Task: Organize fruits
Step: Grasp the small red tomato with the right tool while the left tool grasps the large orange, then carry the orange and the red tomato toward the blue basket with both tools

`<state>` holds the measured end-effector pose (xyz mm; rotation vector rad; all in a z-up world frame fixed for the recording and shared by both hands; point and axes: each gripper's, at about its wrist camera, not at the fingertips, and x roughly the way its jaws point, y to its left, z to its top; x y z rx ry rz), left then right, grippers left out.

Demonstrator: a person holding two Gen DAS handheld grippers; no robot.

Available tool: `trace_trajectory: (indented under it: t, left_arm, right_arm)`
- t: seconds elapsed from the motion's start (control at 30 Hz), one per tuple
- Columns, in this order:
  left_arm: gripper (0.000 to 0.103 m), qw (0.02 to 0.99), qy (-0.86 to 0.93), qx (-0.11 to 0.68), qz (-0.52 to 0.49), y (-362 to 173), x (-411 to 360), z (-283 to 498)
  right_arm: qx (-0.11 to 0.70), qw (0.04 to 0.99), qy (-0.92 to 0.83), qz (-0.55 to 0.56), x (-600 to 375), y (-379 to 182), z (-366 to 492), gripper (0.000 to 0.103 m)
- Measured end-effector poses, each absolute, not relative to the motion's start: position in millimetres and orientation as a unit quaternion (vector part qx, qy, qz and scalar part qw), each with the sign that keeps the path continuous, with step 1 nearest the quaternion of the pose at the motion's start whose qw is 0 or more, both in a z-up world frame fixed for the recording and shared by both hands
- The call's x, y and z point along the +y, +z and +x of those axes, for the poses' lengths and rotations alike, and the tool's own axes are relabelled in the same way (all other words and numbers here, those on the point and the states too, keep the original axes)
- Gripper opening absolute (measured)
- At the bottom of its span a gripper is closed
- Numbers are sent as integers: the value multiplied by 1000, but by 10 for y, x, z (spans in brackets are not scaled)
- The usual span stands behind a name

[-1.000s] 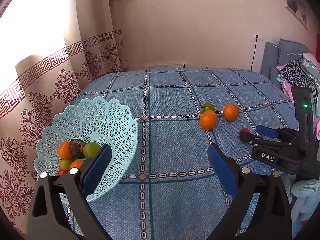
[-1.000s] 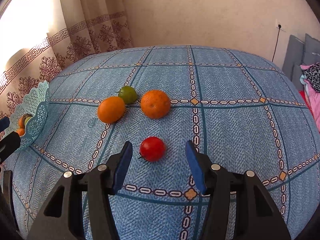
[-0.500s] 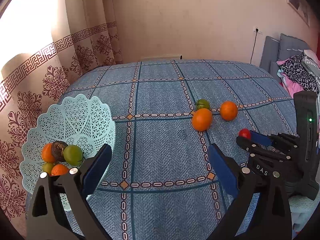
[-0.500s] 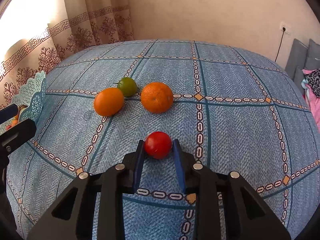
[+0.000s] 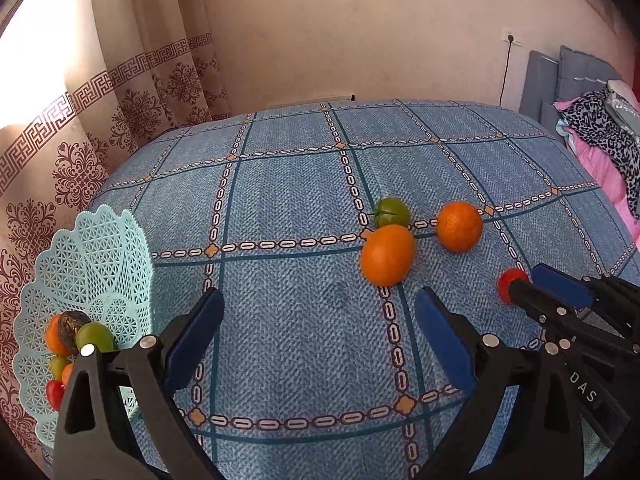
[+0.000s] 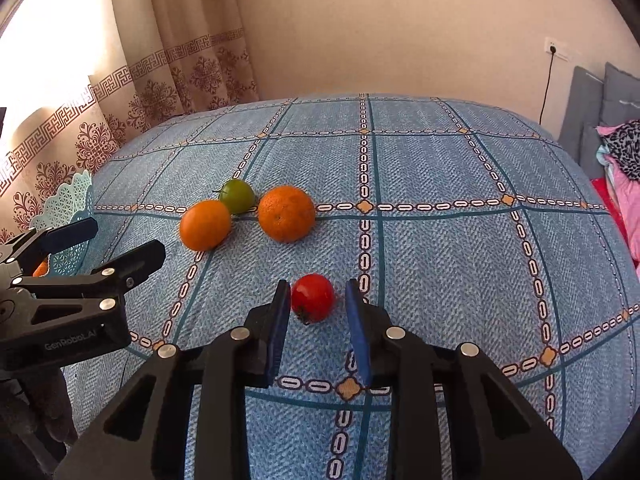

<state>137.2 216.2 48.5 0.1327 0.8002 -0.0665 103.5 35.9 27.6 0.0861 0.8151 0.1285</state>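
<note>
- Blue patterned woven cloth (image 6: 440, 248): fills mid-frame, bearing loose fruit.
- Pale turquoise lattice plastic basket (image 5: 92, 264): lower left, collecting sorted fruit.
- Left gripper (image 5: 320, 332): spread wide, empty.
- Right gripper (image 6: 318, 312): parted, straddling small red tomato (image 6: 313, 297), not visibly clamping it, apparently positioned for pickup.

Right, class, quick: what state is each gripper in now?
Left gripper: open, holding nothing.
Right gripper: partly open around the red tomato, with a gap on the right side, so no grip.
</note>
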Motion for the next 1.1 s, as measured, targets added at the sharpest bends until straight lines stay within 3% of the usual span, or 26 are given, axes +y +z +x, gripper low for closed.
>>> trace_trajectory:
  t: [0.27, 0.7, 1.0, 1.1]
  left_arm:
    - [82, 905, -48, 420, 39, 373, 2140, 1695]
    - [76, 898, -89, 429, 26, 318, 1984, 1824]
    - [54, 889, -104, 447, -2, 235, 1987, 1911]
    - [40, 888, -117, 445, -6, 236, 1976, 1891]
  right_arm:
    - [397, 915, 59, 45, 288, 253, 1054, 28]
    - [410, 909, 64, 50, 310, 140, 1093, 29]
    - [410, 908, 66, 60, 327, 120, 1138, 30]
    - [410, 908, 64, 58, 340, 123, 1155, 30]
